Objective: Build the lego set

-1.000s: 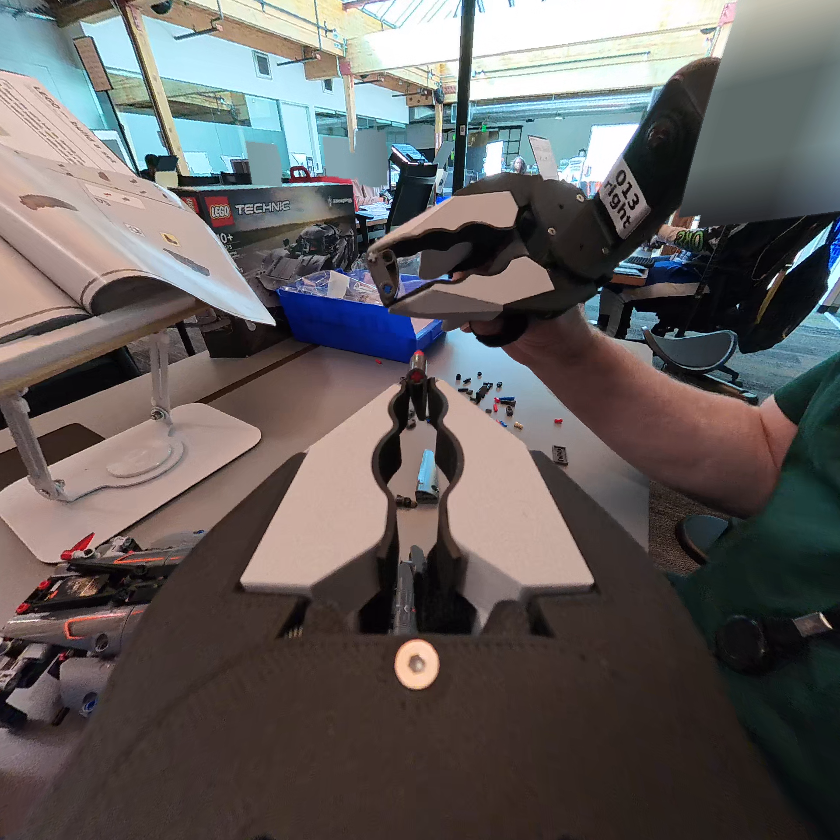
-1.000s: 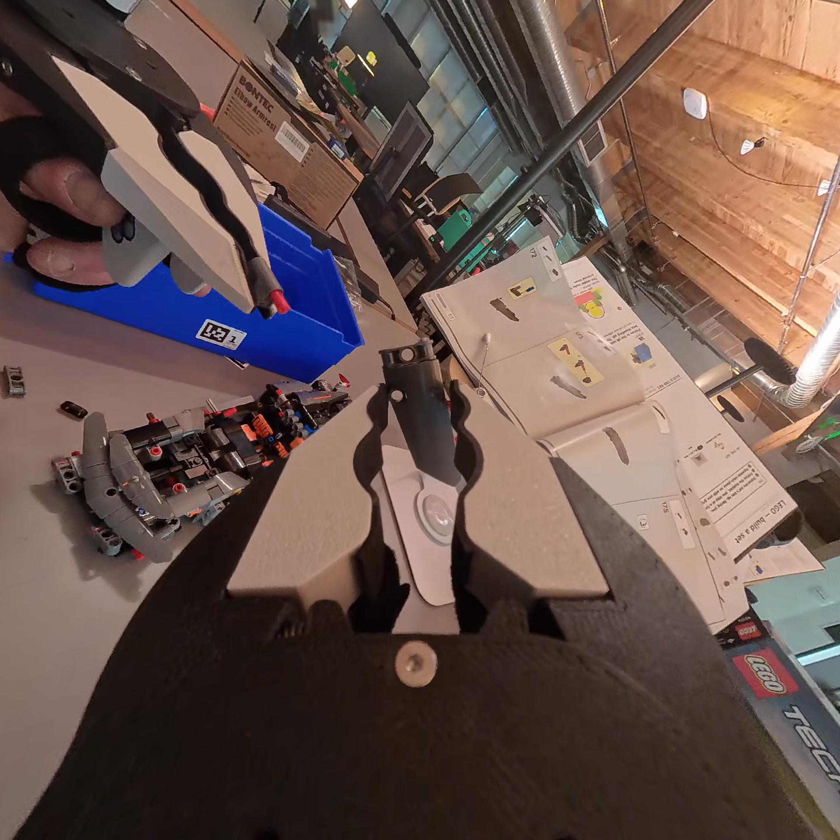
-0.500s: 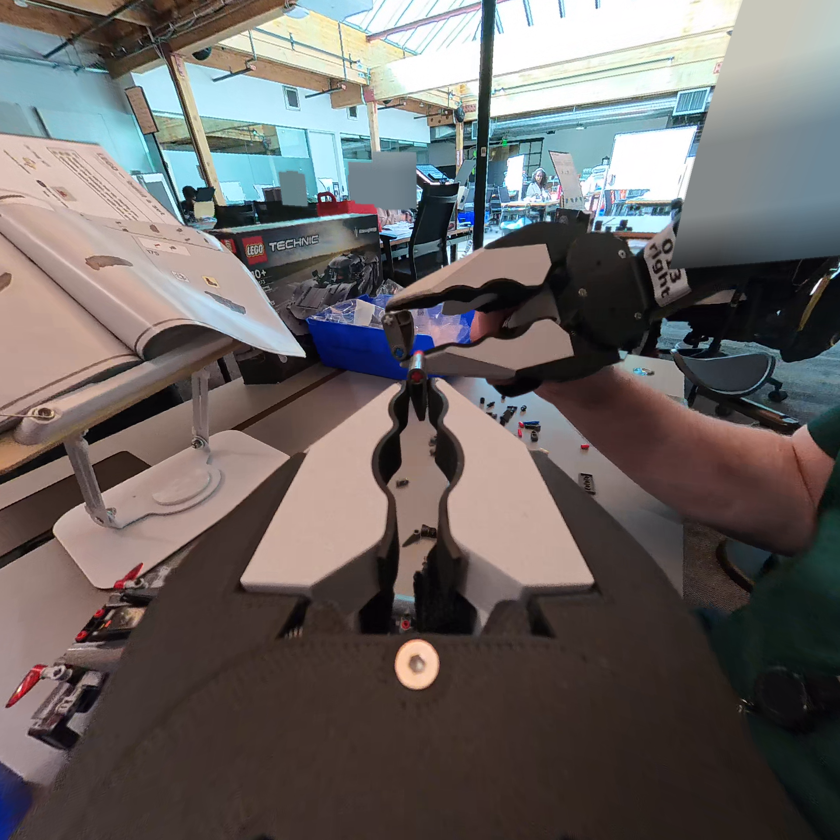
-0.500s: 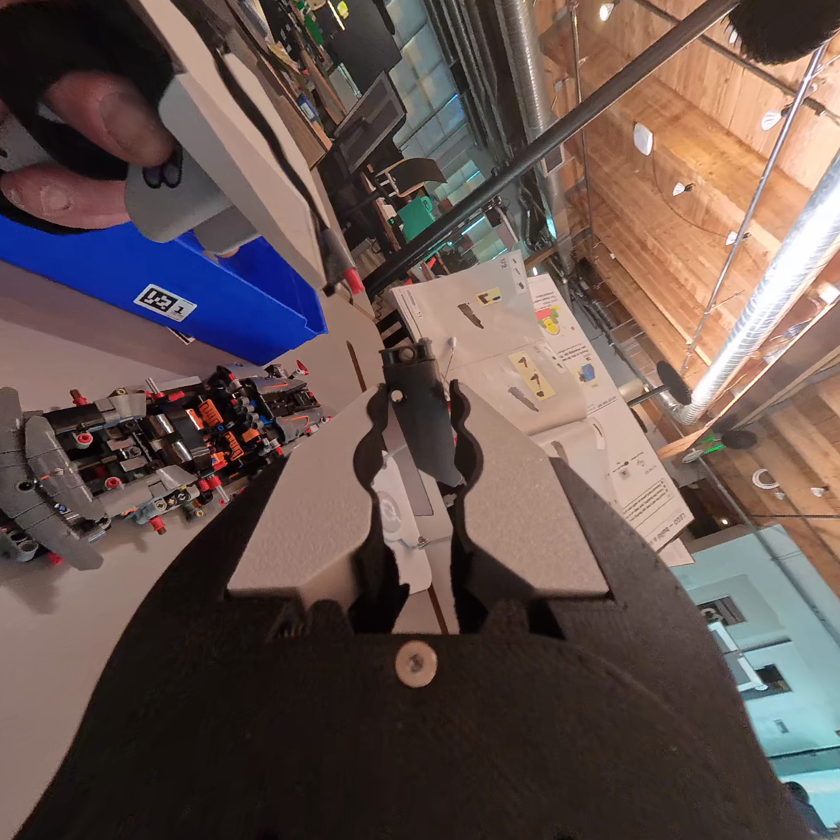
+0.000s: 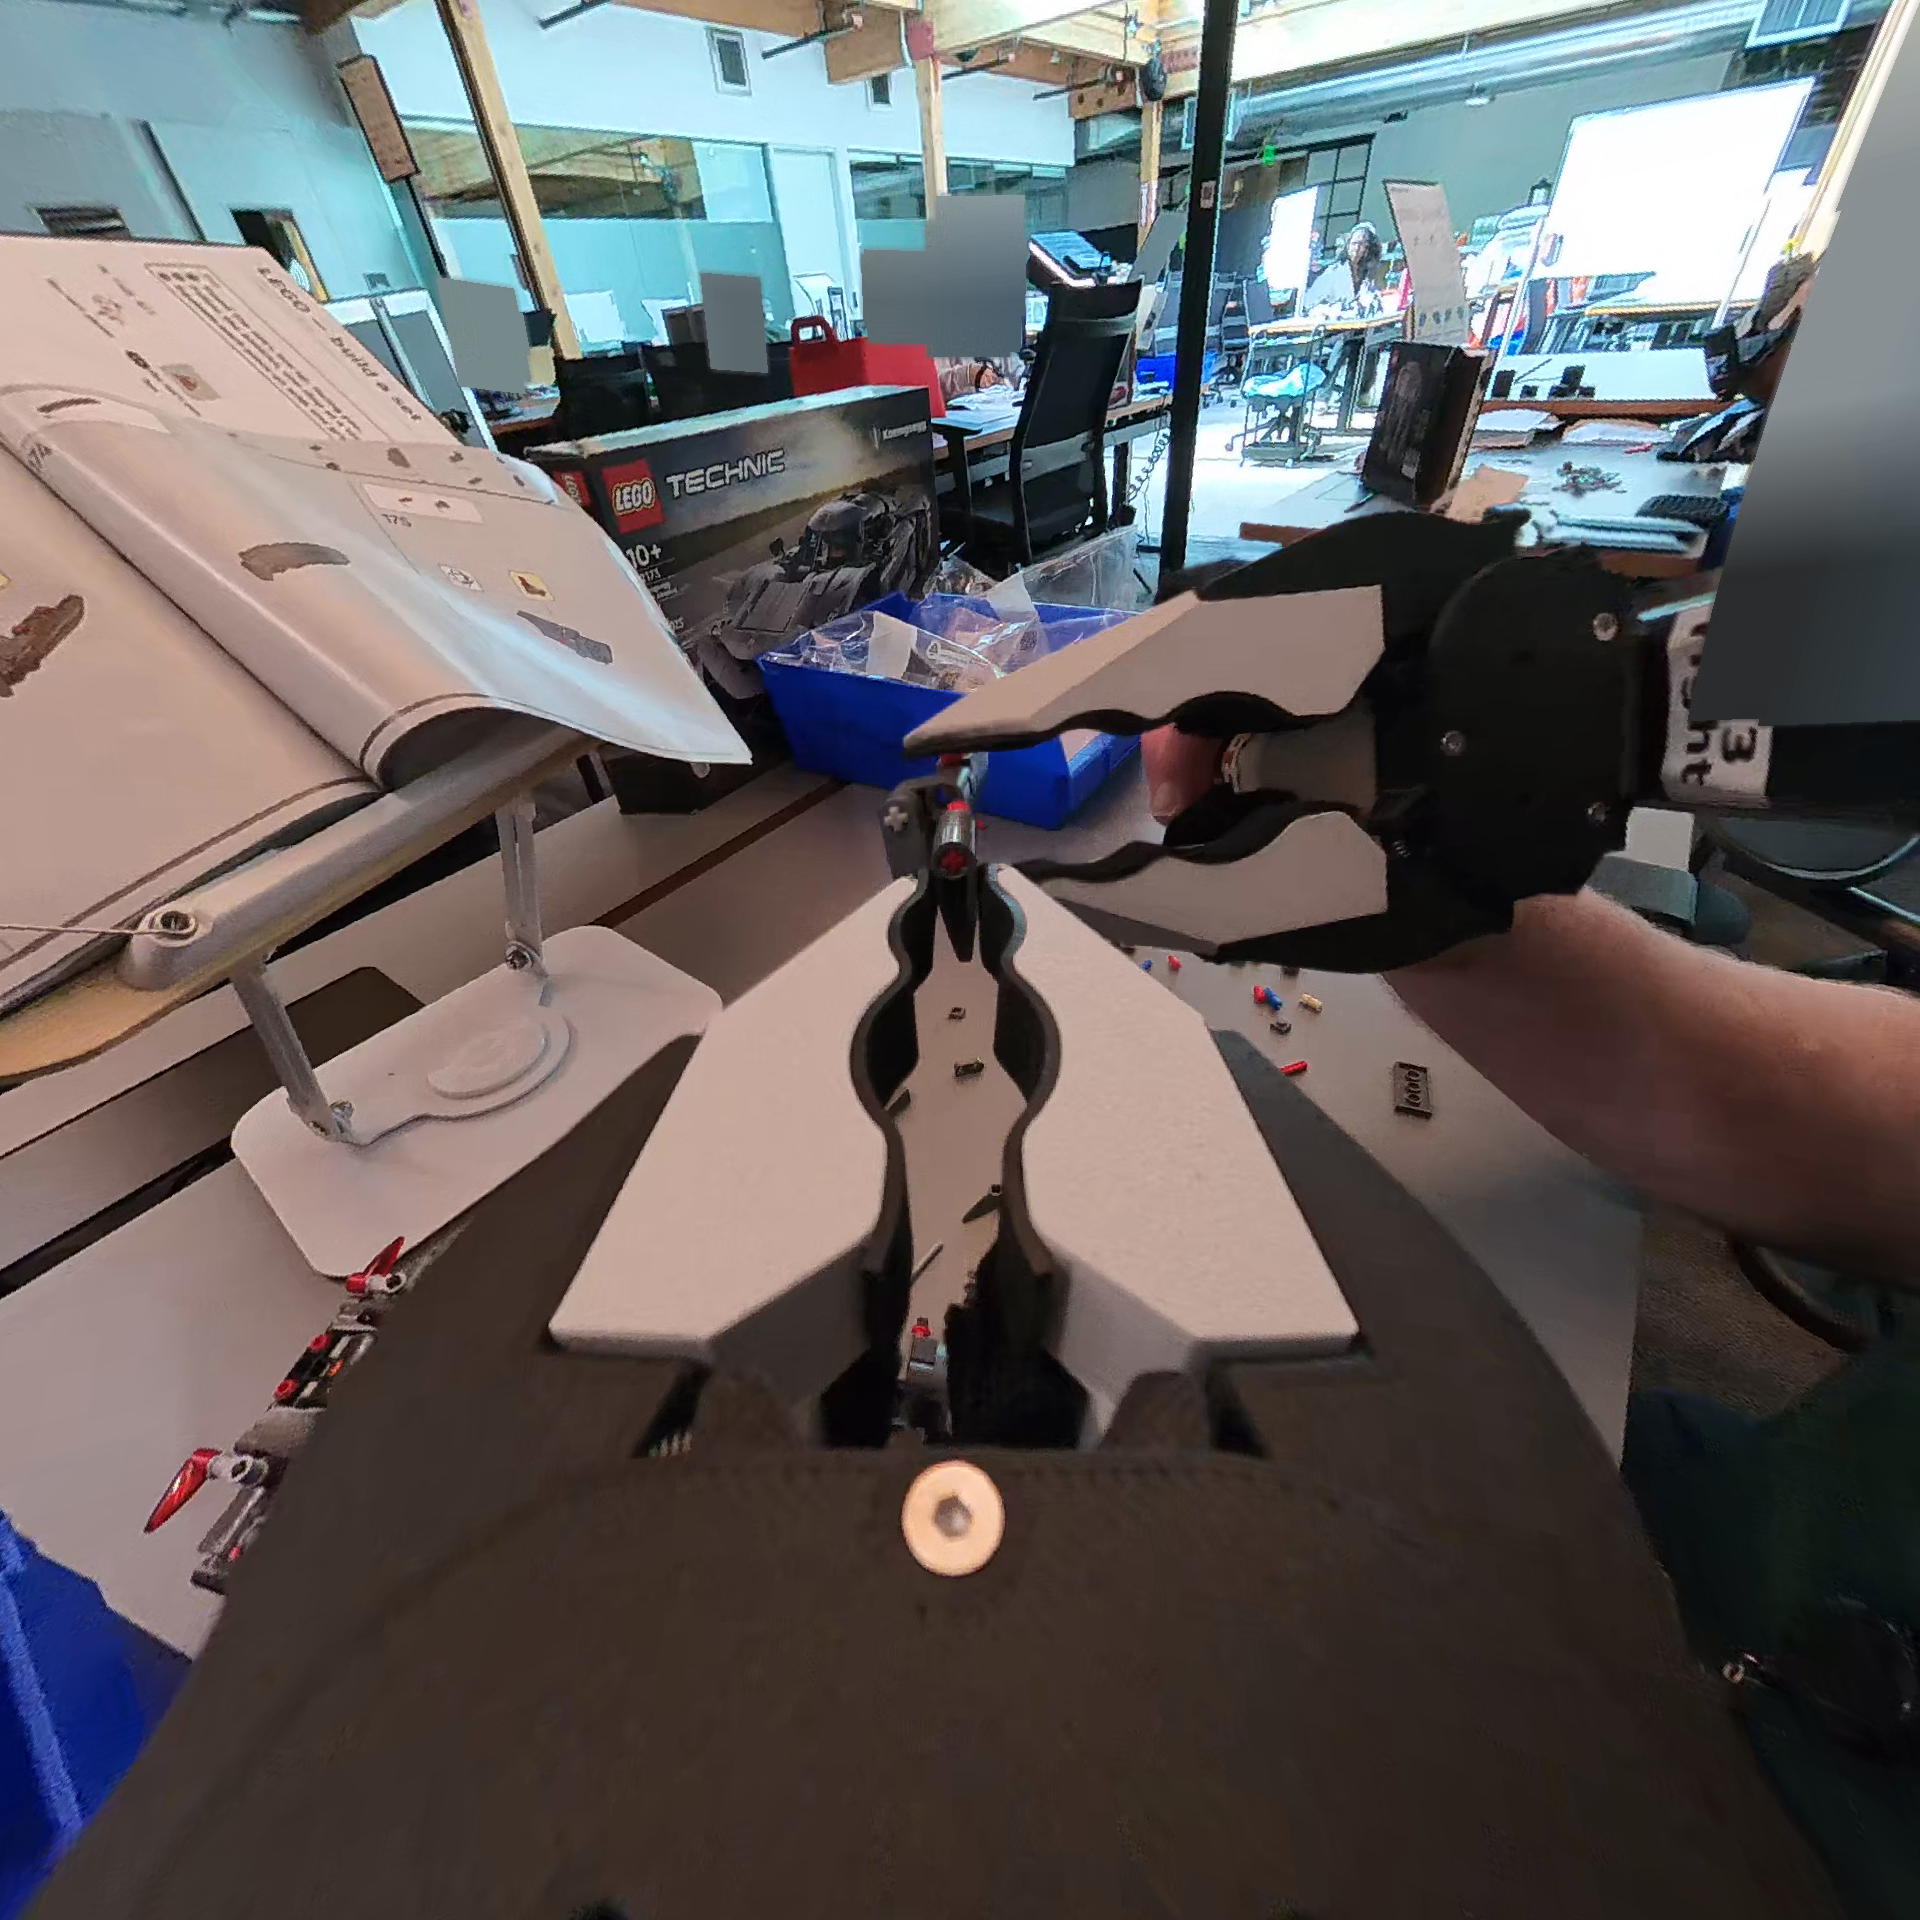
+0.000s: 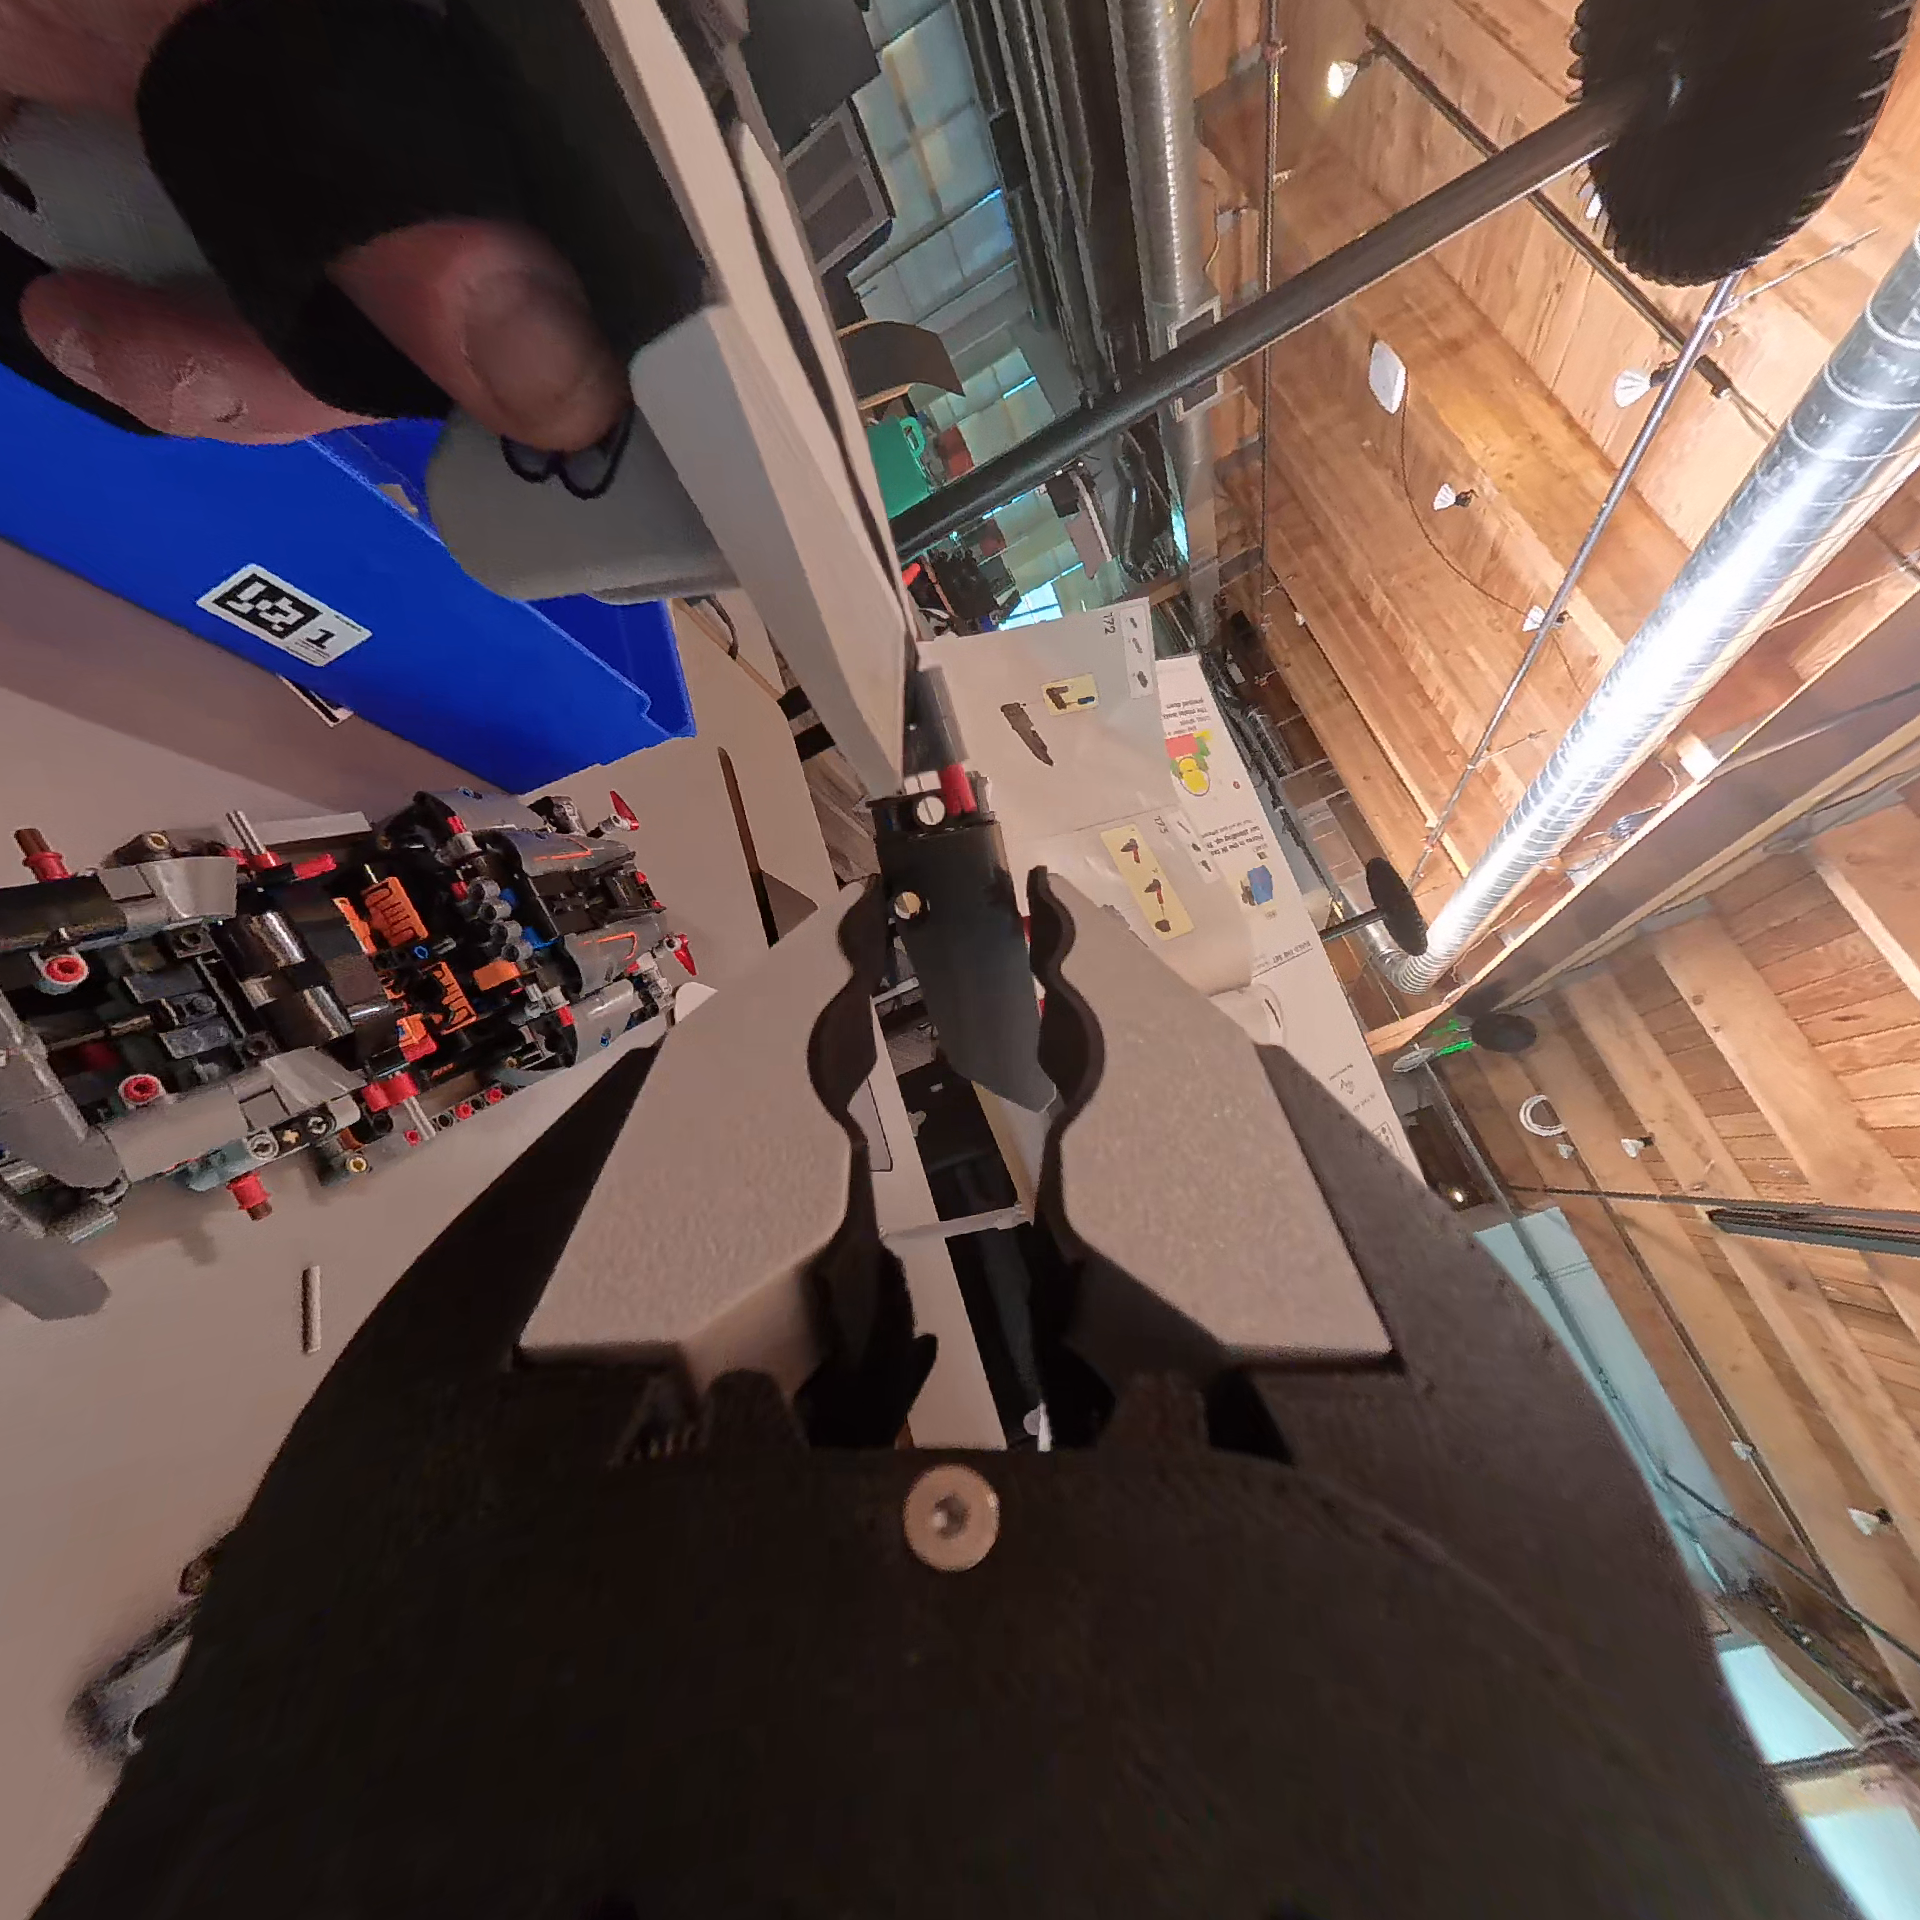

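Note:
My left gripper (image 5: pixel 954 896) is shut on a small red pin with a grey bush (image 5: pixel 952 840), held upright at its fingertips. My right gripper (image 6: pixel 958 902) is shut on a dark grey panel piece (image 6: pixel 971 977), with both pads against its sides. The two are together in the air above the table. The red pin (image 6: pixel 952 792) sits at the hole in the panel's far end. In the left wrist view the right gripper (image 5: pixel 971 805) comes in from the right, the panel's end (image 5: pixel 906 831) touching the pin. The partly built grey, black and orange model (image 6: pixel 312 966) lies on the table.
A blue bin of bagged parts (image 5: pixel 862 717) and the set's box (image 5: pixel 748 499) stand behind. An open instruction booklet (image 5: pixel 312 582) rests on a white stand (image 5: pixel 468 1070) at the left. Small loose pieces (image 5: pixel 1278 1008) lie under the right forearm (image 5: pixel 1662 1091). Both grippers' tips are close together, under 4 cm apart.
The two grippers have come together: the right one moved in until the panel's end met the red pin in the left one. Both grasps have held.

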Tool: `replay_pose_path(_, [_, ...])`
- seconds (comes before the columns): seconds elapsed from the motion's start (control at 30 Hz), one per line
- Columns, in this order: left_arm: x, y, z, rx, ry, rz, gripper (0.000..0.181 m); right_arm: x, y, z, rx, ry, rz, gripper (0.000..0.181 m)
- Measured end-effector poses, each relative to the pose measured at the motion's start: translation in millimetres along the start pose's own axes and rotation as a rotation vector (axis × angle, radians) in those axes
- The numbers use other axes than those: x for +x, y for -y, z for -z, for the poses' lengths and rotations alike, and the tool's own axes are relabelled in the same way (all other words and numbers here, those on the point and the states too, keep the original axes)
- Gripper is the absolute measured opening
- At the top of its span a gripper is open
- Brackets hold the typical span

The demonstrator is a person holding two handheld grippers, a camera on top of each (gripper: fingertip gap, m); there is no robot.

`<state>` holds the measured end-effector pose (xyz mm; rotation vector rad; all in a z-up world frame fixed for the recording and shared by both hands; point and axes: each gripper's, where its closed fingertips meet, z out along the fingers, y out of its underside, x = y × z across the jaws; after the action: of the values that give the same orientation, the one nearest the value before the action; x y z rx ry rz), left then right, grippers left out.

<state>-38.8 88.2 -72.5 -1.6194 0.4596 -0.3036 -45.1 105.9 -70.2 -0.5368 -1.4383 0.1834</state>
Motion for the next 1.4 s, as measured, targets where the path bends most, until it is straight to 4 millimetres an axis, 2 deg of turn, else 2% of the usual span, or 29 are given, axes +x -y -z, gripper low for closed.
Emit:
replay_pose_path(0.3, [-8.4, -8.4, -0.8, -0.062, 0.033, 0.032, 0.005, -6.3, -2.4, -4.0, -0.037, -0.025, 0.070, 0.025])
replay_pose_path(0.67, [-7.0, -16.2, 0.0, -0.105, -0.038, 0.027, 0.005, -15.6, -3.7, -3.6, -0.024, -0.014, 0.074, 0.022])
replay_pose_path(0.87, [-5.6, -14.3, 3.8, -0.162, -0.092, 0.017, 0.005, -16.7, 3.4, 0.5, 0.013, 0.005, 0.059, 0.021])
replay_pose_path(1.2, [8.7, -9.0, 11.1, -0.204, -0.298, 0.090, 0.005, -15.9, 10.0, 6.4, 0.058, 0.027, 0.020, 0.021])
replay_pose_path(1.4, [4.2, -7.4, 7.9, -0.217, -0.253, 0.069, 0.005, -13.7, 10.7, 8.0, 0.060, 0.022, 0.005, 0.021])
